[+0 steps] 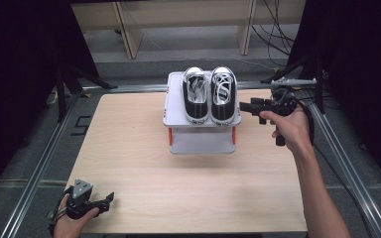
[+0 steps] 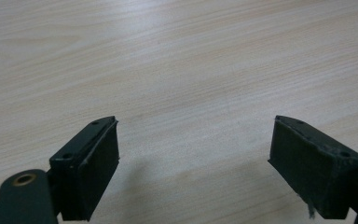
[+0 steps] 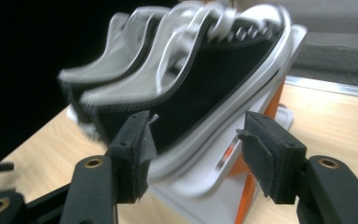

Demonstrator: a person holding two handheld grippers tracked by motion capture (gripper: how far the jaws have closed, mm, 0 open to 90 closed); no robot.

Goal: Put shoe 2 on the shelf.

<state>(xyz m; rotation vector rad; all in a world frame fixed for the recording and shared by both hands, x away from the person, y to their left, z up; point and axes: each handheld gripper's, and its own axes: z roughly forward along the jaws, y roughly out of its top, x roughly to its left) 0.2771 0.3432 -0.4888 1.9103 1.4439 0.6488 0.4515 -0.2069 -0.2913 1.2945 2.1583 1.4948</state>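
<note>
Item: 2 black-and-white sneakers, paired, toes away from the person, on the top tier of a small white shoe rack (image 1: 176, 116) at the far middle of the table (image 1: 144, 168). Right sneaker (image 1: 222, 94) nearest the right gripper (image 1: 244, 106), whose jaws stand apart, empty, level with its side; left sneaker (image 1: 195, 94) beside it. Left gripper (image 1: 110, 199), jaws wide, idle over bare wood at the near left corner. Step, judged: approach to grasp. Next: advance, centre the sole edge between the pads, close. Right gripper view is motion-blurred; contact with the shoe cannot be told.
</note>
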